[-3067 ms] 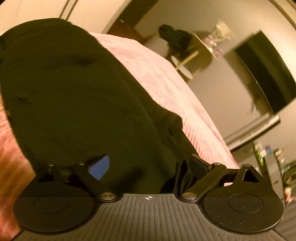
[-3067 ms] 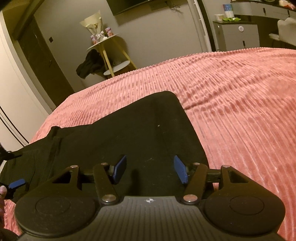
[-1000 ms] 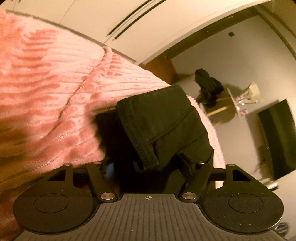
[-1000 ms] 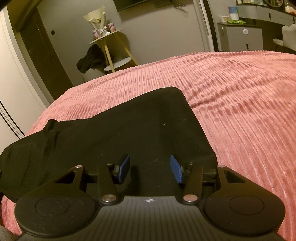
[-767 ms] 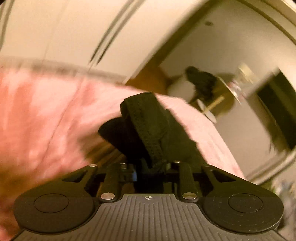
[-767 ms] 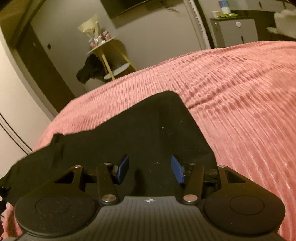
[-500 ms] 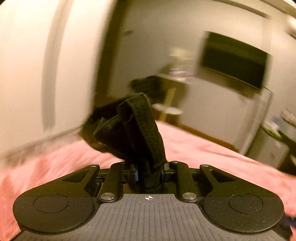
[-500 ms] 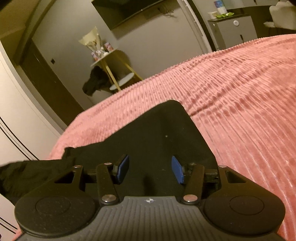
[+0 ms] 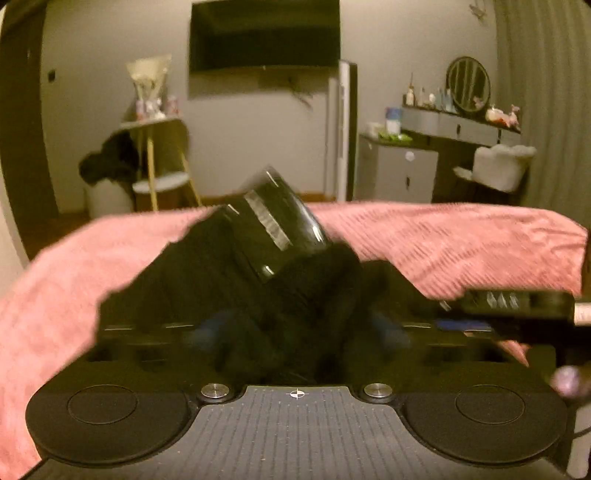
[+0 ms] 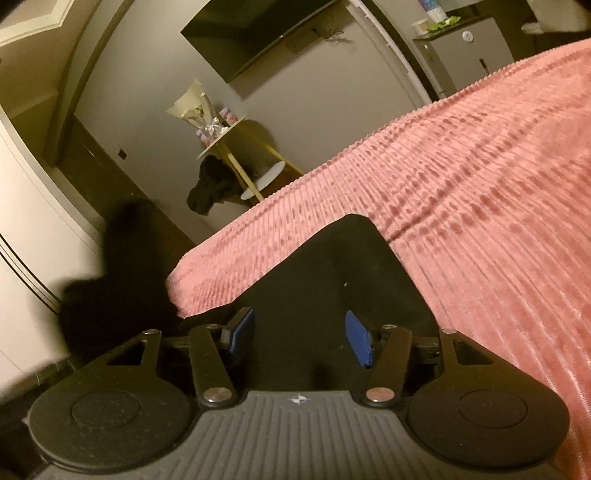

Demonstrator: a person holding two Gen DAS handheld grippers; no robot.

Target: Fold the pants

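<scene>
The black pants (image 10: 343, 280) lie on a pink ribbed bed (image 10: 480, 206), lower centre of frame. A television (image 9: 264, 33) hangs on the grey wall. The left tool (image 9: 295, 332) is opening, blurred, pants bunched between its pads. The right tool (image 10: 300, 338) is opening over the cloth, gripping nothing.
</scene>
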